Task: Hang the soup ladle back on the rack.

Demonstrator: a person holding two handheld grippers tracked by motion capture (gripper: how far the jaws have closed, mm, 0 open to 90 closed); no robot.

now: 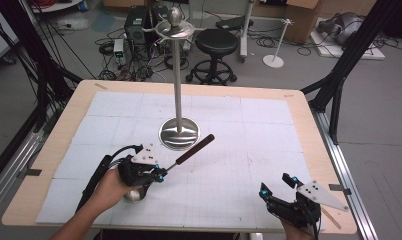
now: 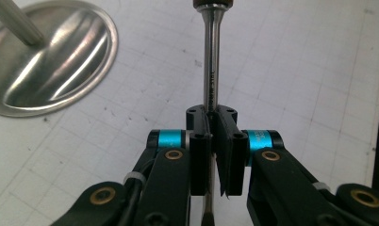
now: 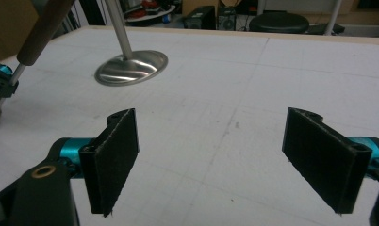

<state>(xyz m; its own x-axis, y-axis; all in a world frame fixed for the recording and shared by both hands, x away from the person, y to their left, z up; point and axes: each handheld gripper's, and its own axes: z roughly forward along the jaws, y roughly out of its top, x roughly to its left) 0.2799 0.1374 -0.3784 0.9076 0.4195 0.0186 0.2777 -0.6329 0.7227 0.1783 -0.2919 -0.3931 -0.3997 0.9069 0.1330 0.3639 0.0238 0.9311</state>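
Near the counter's [image 1: 289,107] front left, the left tongs [image 1: 161,174] clench the thin metal shaft of a ladle [image 1: 191,150], its dark handle angled up toward the steel stand [image 1: 179,132]; the bowl, perhaps, sits under the hand. At front right, the right tongs [image 1: 276,187] gape wide, holding nothing.
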